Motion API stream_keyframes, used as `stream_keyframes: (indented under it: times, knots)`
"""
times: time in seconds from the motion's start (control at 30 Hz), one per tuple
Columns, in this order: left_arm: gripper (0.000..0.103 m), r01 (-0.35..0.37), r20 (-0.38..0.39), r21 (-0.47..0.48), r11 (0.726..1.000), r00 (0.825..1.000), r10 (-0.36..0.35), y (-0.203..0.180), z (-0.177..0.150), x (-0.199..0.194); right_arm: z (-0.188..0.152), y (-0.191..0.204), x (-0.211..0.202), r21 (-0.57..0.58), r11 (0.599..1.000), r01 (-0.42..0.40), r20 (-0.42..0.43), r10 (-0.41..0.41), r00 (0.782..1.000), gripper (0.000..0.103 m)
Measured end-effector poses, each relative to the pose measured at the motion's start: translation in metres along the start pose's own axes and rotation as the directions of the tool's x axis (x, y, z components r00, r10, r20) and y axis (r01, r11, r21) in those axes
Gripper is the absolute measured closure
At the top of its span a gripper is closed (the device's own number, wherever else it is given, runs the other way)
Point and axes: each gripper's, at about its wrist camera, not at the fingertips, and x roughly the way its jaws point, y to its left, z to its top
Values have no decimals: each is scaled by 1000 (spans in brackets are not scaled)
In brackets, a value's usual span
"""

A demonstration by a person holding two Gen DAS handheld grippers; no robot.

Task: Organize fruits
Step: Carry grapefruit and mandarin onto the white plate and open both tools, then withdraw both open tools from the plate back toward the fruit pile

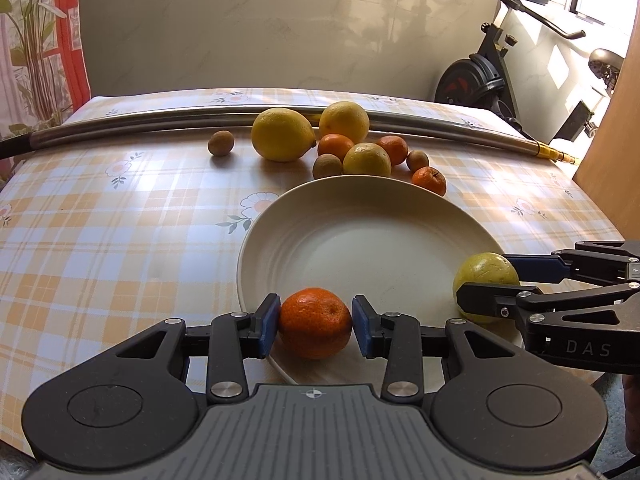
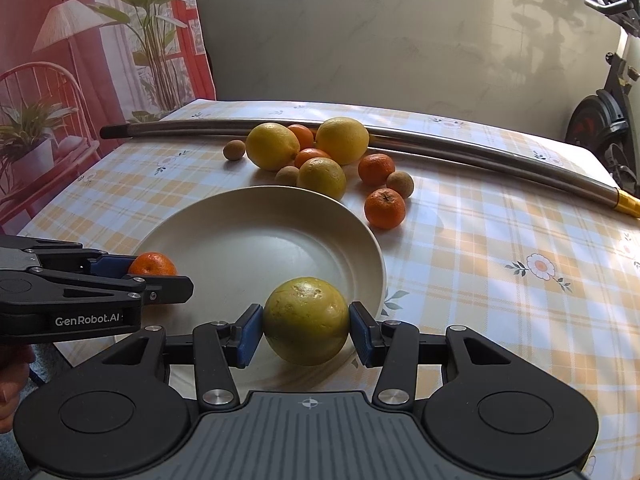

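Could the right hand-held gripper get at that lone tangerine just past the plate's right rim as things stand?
Probably not yet. The right hand-held gripper is clamped on a yellow-green fruit over the plate. The path to the tangerine looks clear, but the fruit must be let go first.

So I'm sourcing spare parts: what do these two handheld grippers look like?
Both are black linkage frames with silver pivot bolts, blue finger pads and ribbed grey bases. The left gripper reads GenRobot.AI on its side; the right gripper shows DAS.
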Motion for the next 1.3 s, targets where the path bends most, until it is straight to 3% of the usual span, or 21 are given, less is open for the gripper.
stream_keyframes:
  times: [0.17, 0.23, 0.53, 1.07, 1.3]
  knots:
    - [59, 9, 3, -17, 1000, 1000, -9, 2, 0, -2, 0, -2, -3, 14, 1000, -1, 11, 1, 1000, 59]
    - [53, 18, 11, -24, 1000, 1000, -17, 2, 0, -4, 1, -3, -4, 15, 1000, -2, 18, 1, 1000, 58]
    - [53, 26, 59, -80, 996, 998, -21, 11, 10, -16, 13, -12, -21, 32, 999, -6, 102, 2, 995, 58]
    - [53, -63, 152, -162, 985, 985, 88, 57, 60, -39, 52, -51, -13, 61, 996, 67, 139, -75, 987, 58]
    - [53, -100, 150, -176, 979, 980, 128, 83, 79, -44, 67, -67, 9, 76, 995, 71, 130, -80, 988, 58]
